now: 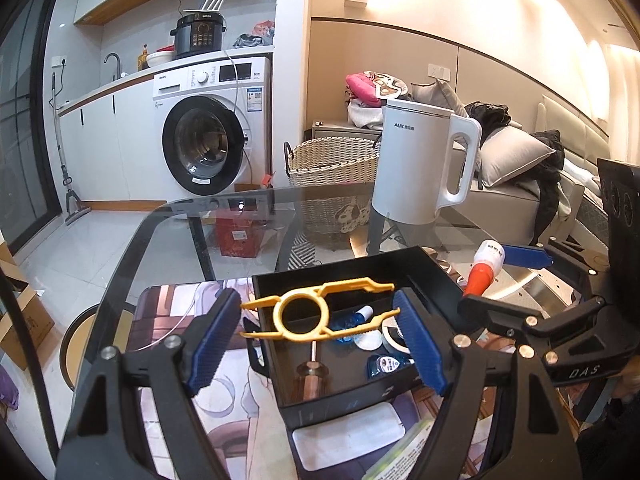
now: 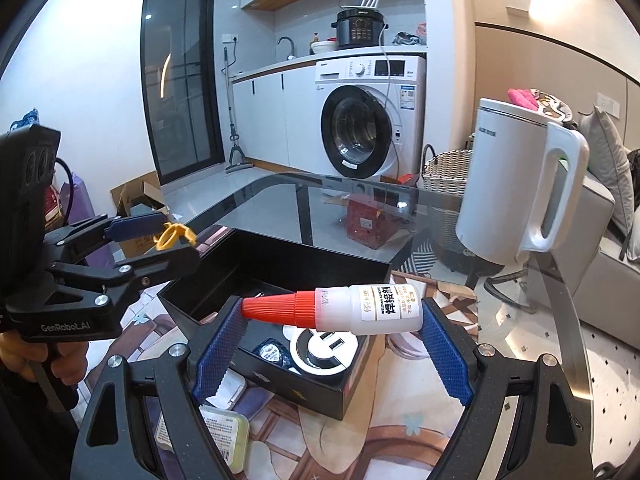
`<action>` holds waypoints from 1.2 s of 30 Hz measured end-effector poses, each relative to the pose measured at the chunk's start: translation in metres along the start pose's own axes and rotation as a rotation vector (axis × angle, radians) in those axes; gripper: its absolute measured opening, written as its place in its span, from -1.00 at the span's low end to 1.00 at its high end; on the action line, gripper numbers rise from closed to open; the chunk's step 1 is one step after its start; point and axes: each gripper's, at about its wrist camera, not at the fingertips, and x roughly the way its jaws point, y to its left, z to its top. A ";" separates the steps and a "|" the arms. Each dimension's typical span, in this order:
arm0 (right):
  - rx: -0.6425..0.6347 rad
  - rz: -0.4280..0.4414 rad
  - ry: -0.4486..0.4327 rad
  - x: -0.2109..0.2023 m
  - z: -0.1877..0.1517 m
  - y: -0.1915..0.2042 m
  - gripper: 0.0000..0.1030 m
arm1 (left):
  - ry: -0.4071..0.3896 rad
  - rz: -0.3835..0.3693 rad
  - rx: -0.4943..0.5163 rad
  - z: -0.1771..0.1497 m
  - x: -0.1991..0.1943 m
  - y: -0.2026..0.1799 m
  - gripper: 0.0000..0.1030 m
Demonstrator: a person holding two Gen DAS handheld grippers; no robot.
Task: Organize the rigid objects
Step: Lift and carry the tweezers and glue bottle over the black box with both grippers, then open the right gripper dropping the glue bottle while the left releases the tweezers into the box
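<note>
**Both grippers loaded above the black box**

The left gripper [image 1: 320,316] pinches a yellow plastic tool [image 1: 316,310] crosswise between its blue pads, one pad on each end, and holds it in the air above the open black box [image 1: 432,272]. From the right wrist view only a yellow scrap of that tool [image 2: 172,236] shows past the left gripper's fingers [image 2: 160,240]; the rest is hidden behind them.

The right gripper [image 2: 332,332] clamps a white glue bottle [image 2: 360,310] with a red conical cap, lying sideways, cap against the left pad and base against the right pad. It hangs over the near corner of the box [image 2: 280,264]. In the left wrist view the bottle [image 1: 486,266] shows only partly, with its base end behind the right gripper's blue pad [image 1: 524,256].

Inside the box, much is covered by the held items: a blue small bottle [image 1: 352,318], a roll of tape [image 1: 394,334] cut by the finger, and a screwdriver [image 1: 312,372] whose handle blurs against the dark floor. A round white device [image 2: 324,348] sits half under the glue bottle; its kind is hard to make out.

The box rests on a printed mat [image 1: 180,308] on a glass table [image 1: 240,232]. A white kettle [image 1: 424,160] stands beyond it. A green-edged case [image 2: 224,428] lies on the mat beside the box, cut off by the gripper frame.
</note>
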 end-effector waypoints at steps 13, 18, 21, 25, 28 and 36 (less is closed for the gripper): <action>-0.071 0.028 0.036 0.029 0.009 0.005 0.69 | 0.041 -0.001 0.013 -0.004 0.027 0.002 0.53; -0.111 0.015 0.060 0.040 0.007 0.008 0.69 | 0.054 -0.001 0.011 -0.005 0.034 0.004 0.52; -0.129 0.015 0.070 0.045 0.004 0.013 0.69 | 0.056 -0.006 0.018 -0.005 0.036 0.004 0.53; -0.156 0.017 0.081 0.051 0.001 0.019 0.69 | 0.060 -0.010 0.031 -0.003 0.039 -0.001 0.53; -0.164 0.032 0.084 0.054 -0.001 0.020 0.69 | 0.064 -0.014 0.034 -0.003 0.040 -0.002 0.53; -0.172 0.012 0.065 0.052 0.000 0.024 0.80 | 0.066 -0.019 0.023 -0.005 0.040 0.003 0.53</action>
